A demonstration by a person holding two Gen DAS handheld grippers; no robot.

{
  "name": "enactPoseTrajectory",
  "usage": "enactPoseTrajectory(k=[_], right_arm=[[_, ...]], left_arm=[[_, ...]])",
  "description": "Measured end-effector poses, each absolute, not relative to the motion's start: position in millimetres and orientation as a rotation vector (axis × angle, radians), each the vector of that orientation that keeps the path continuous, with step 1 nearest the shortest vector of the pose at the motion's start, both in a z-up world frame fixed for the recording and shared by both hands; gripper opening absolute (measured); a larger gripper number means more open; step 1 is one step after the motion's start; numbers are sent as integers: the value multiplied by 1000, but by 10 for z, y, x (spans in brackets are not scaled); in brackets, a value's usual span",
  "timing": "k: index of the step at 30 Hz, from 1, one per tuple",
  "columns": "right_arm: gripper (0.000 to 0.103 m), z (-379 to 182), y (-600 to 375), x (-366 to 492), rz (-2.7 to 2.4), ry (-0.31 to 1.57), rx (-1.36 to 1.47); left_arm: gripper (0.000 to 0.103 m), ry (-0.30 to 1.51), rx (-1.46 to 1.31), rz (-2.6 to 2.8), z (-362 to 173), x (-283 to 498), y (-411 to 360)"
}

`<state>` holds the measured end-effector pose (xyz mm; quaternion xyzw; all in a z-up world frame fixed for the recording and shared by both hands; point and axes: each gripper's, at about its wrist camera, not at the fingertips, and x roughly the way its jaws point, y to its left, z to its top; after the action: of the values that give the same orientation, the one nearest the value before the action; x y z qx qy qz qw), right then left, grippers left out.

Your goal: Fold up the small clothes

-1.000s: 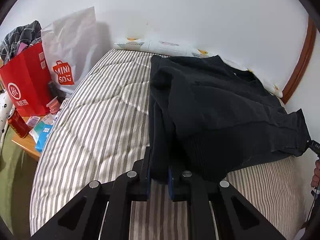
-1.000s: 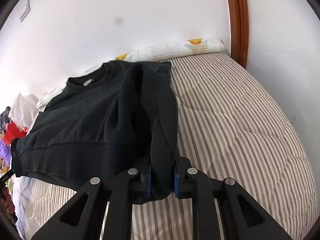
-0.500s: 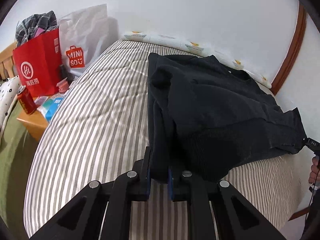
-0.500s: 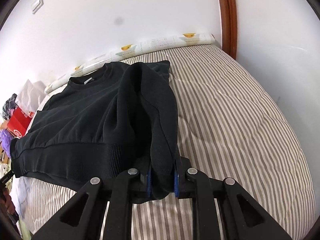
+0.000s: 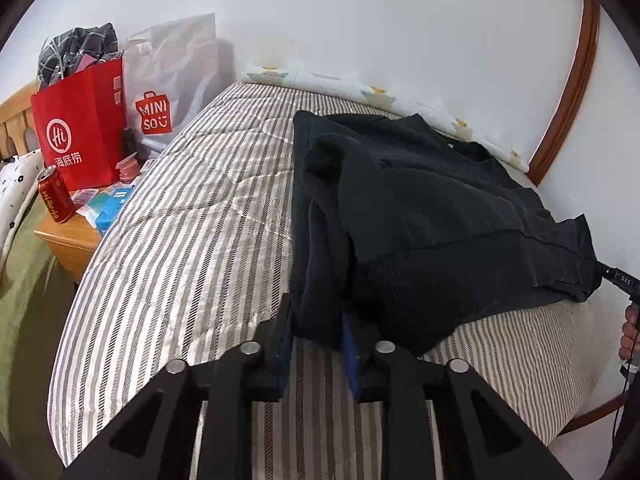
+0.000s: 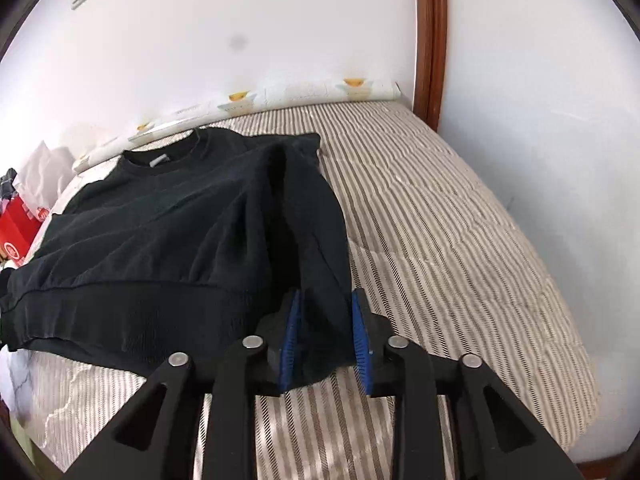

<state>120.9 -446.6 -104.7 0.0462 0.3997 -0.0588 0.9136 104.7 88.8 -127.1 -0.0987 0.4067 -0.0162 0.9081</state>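
Observation:
A black sweatshirt [image 5: 440,208] [image 6: 180,220] lies on the striped bed [image 5: 200,220] [image 6: 440,220], collar toward the wall. Each sleeve is folded in along its side. My left gripper [image 5: 318,320] has the left sleeve's end between its blue pads [image 5: 349,354]; its jaws are opening and the cloth hangs loose between them. My right gripper [image 6: 326,312] straddles the right sleeve's end; its jaws are opening too, with a gap showing beside the pads [image 6: 290,332]. In the left wrist view the right gripper's tip [image 5: 618,280] and a hand [image 5: 630,328] show at the hem's far corner.
A red paper bag [image 5: 80,128], a white shopping bag [image 5: 172,92], a red can [image 5: 54,196] and small packets stand on a wooden nightstand [image 5: 68,236] left of the bed. A printed roll [image 6: 312,92] lies along the wall. A wooden frame [image 6: 430,40] rises at the bed's right corner.
Both grippers' jaws have parted, loosening their hold on the sleeve ends. Both views have drawn back toward the bed's near edge, and the sweatshirt lies flatter.

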Motion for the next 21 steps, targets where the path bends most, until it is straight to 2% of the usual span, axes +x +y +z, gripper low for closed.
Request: enactPoseTrajectory(k=[2,4,5,9,11,16,21], right_arm=[[35,-926,-4449,1142,-119,787,96],[45,-845,-4401,1113,-85,773,115],[46,-830,-4366,1124,-56,779,126],[46,-871,-4158,1162,14,797,115],[46,-951,-4080,1207,20,810,105],[46,-1172,-4073,1349,14,852,143],[45,-1307,-4058,1413,-1,859,177]], left_arm=[[25,830,-191,-25,-1265,1016,889],[26,826,-208,-15,-1250,989,914],[26,828,-234,-12,-1232,972,935],[35,795,-229,-25,-1105,901,928],[47,774,-227,-29,-1050,865,927],[47,767,-260,-109,-993,857,872],[47,810,-262,-156,-1155,1026,672]])
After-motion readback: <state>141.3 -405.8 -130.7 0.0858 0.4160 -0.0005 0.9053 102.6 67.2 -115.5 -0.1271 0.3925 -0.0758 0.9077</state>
